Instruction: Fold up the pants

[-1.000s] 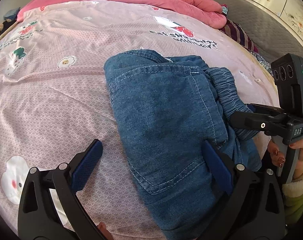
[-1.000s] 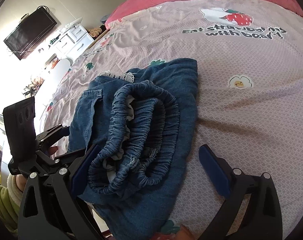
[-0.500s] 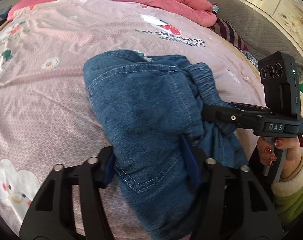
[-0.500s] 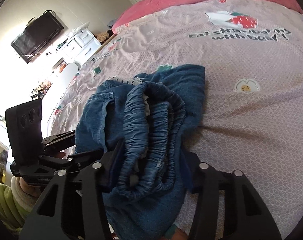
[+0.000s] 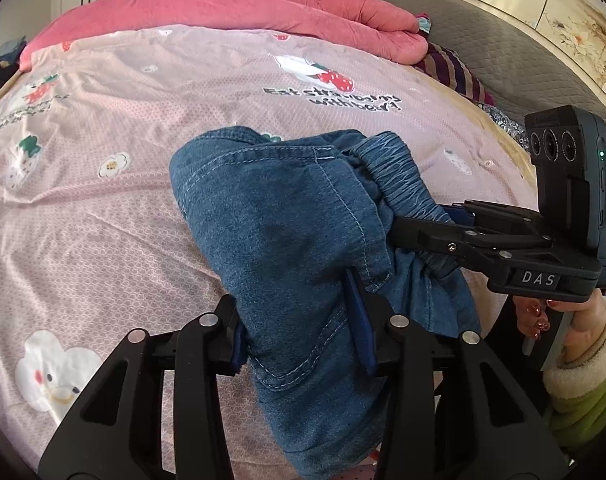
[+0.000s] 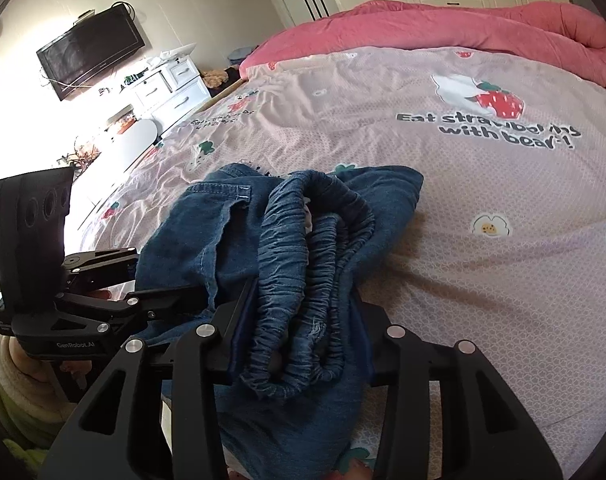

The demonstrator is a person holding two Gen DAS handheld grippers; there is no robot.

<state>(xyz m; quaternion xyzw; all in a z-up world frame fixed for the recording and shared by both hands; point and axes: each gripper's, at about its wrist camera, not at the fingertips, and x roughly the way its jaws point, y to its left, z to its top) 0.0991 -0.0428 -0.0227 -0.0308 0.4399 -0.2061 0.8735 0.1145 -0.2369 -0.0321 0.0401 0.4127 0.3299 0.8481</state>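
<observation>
Two grippers on the pants (image 5: 287,240) at once here, so I've got the folded denim bundle pinched from both sides on the pink bedsheet (image 5: 103,220). My left gripper (image 5: 299,340) is still squeezing in on the pocket side, cloth bunched between its blue pads. My right gripper (image 6: 299,344) is closing on the elastic waistband (image 6: 323,248), clamped around the gathered folds. Pink duvet (image 6: 463,24) sits piled at the far end of the bed

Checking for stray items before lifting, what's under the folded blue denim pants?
Around the folded blue denim pants, only pink printed bedsheet shows; directly underneath is covered.
</observation>
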